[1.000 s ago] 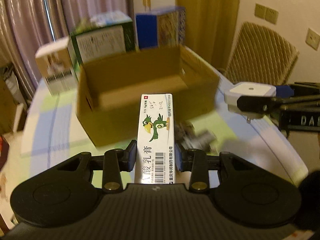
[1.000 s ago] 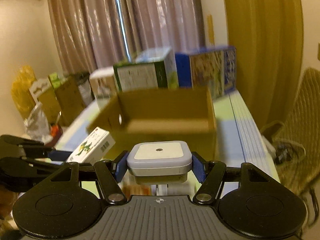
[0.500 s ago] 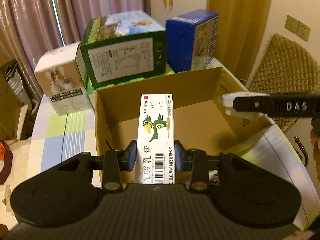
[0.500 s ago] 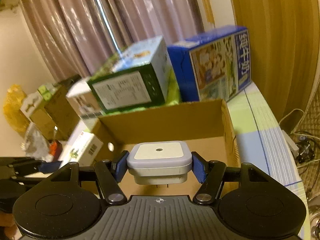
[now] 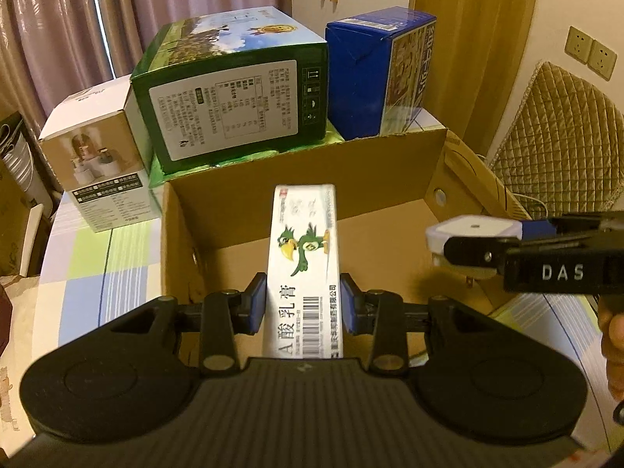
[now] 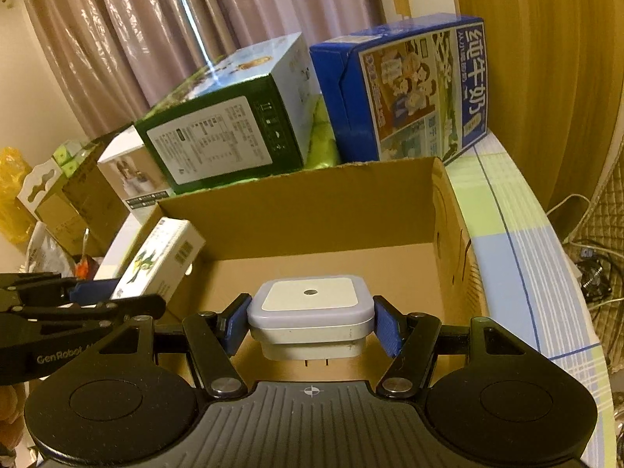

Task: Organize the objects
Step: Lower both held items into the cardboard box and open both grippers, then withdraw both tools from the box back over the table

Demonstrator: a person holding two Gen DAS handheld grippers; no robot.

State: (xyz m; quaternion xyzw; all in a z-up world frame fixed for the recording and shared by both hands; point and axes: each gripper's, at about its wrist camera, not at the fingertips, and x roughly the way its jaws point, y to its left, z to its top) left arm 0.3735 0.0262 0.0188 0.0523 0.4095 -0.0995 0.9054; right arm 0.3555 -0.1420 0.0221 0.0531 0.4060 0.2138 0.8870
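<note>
My left gripper (image 5: 303, 301) is shut on a long white ointment box (image 5: 306, 257) with a green parrot printed on it, held over the open cardboard box (image 5: 304, 163). My right gripper (image 6: 311, 323) is shut on a white square plug-in night light (image 6: 310, 312), its prongs pointing down, above the same cardboard box (image 6: 296, 202). The night light (image 5: 472, 234) and right gripper show at the right of the left wrist view; the ointment box (image 6: 158, 263) and left gripper show at the left of the right wrist view. The carton's floor looks bare.
Behind the carton stand a green carton (image 5: 234, 105), a blue milk carton (image 5: 378, 74) and a white box (image 5: 97, 160). The tablecloth (image 6: 518, 253) is checked blue and green. A quilted chair (image 5: 557, 144) is right; clutter (image 6: 43, 202) lies left.
Both grippers have moved forward and over the cardboard box with their loads; the carton now lies under them rather than ahead. Both grips are unchanged.
</note>
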